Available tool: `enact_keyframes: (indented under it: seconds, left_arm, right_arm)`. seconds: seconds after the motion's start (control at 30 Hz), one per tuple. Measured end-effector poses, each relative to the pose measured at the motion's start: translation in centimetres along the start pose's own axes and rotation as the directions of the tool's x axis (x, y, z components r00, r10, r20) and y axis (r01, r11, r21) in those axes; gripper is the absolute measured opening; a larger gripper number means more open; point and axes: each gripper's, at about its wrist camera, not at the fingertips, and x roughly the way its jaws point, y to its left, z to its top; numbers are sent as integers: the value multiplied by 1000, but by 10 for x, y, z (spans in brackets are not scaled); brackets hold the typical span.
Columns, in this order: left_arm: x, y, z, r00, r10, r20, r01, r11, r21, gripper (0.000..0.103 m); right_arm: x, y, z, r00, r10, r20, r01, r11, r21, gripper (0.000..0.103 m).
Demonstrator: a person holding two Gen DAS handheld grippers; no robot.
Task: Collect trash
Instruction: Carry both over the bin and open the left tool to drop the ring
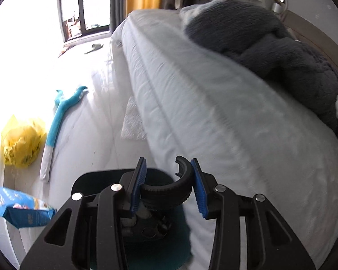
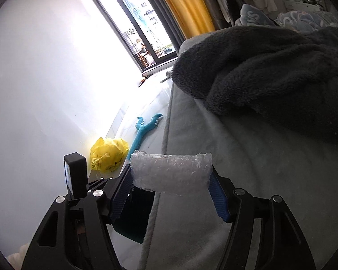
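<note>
A bedroom floor beside a bed [image 1: 214, 103], with trash scattered along the wall. The left gripper [image 1: 167, 184] has its fingers clenched on a curved black ring [image 1: 169, 193], held over a dark bin [image 1: 128, 231] that is mostly hidden beneath the gripper. The right gripper [image 2: 171, 189] grasps a wad of clear bubble wrap [image 2: 171, 171] at the bed's edge. On the floor near the wall lie a crumpled yellow bag [image 1: 22, 141], a teal stick [image 1: 58, 117] just beside it, and a blue packet [image 1: 18, 209] cut off at the left. A white tissue [image 1: 133, 121] lies against the bed's side. A dark fleece blanket [image 1: 259, 33] is heaped on the mattress. Glare from the window [image 1: 85, 4] washes out much of the floor; the left view is blurred.
</note>
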Motion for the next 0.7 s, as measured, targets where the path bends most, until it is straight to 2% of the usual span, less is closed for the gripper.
enact_keyframes:
  seconds: [0.33, 0.57, 0.63, 0.7]
  left_arm:
    - [16, 73, -29, 991, -25, -134, 2, 985, -173, 43]
    - [37, 104, -53, 960, -36, -277, -26, 976, -216, 43]
    - [39, 111, -58, 953, -35, -300, -35, 974, -222, 48]
    - [36, 119, -62, 952, -27, -305, -44, 973, -226, 63]
  right_arm:
    - [41, 56, -10, 997, 19, -80, -29, 991, -130, 66]
    - [86, 91, -26, 984, 14, -179, -53, 975, -217, 66]
    - [96, 101, -27, 980, 21, -196, -68, 970, -233, 66]
    - [106, 109, -28, 976, 29, -214, -83, 966, -246, 66]
